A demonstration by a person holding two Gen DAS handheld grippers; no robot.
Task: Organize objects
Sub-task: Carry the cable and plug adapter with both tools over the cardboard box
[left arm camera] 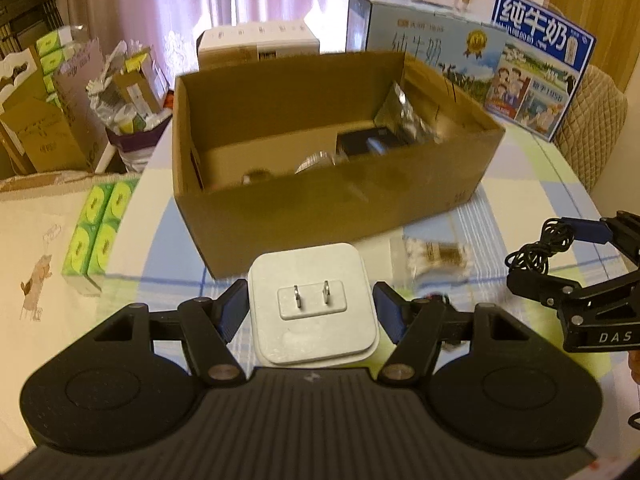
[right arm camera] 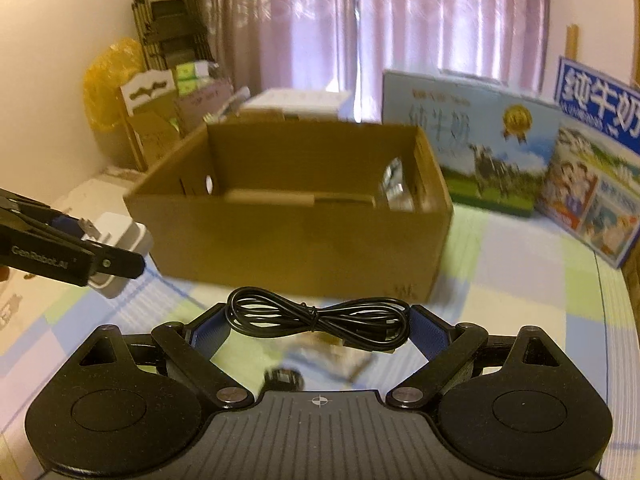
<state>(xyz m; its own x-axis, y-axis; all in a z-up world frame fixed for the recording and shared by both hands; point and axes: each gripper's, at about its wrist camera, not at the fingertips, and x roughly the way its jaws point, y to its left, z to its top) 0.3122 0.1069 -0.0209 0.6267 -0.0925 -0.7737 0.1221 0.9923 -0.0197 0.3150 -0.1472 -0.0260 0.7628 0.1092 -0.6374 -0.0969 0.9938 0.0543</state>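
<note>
My left gripper point(left arm camera: 312, 304) is shut on a white square plug charger point(left arm camera: 312, 332), its two prongs facing up, held above the table in front of an open cardboard box point(left arm camera: 332, 204). My right gripper point(right arm camera: 318, 320) is shut on a tied bundle of black cable point(right arm camera: 280, 312), also lifted off the table before the box point(right arm camera: 288, 236). Each gripper shows in the other's view: the right gripper point(left arm camera: 552, 252) with the cable point(left arm camera: 536, 248) at the right, the left gripper point(right arm camera: 104, 240) with the charger point(right arm camera: 132, 236) at the left. A silver foil pouch point(left arm camera: 404, 116) and a dark item point(left arm camera: 368, 140) lie in the box.
Two milk cartons point(left arm camera: 540, 68) stand behind the box to the right, a white box point(left arm camera: 260, 44) behind it. Green tissue packs point(left arm camera: 98, 232) lie left of the box. A small bag of cotton swabs point(left arm camera: 436, 256) and a small dark object point(right arm camera: 284, 378) rest on the checked tablecloth point(right arm camera: 520, 280).
</note>
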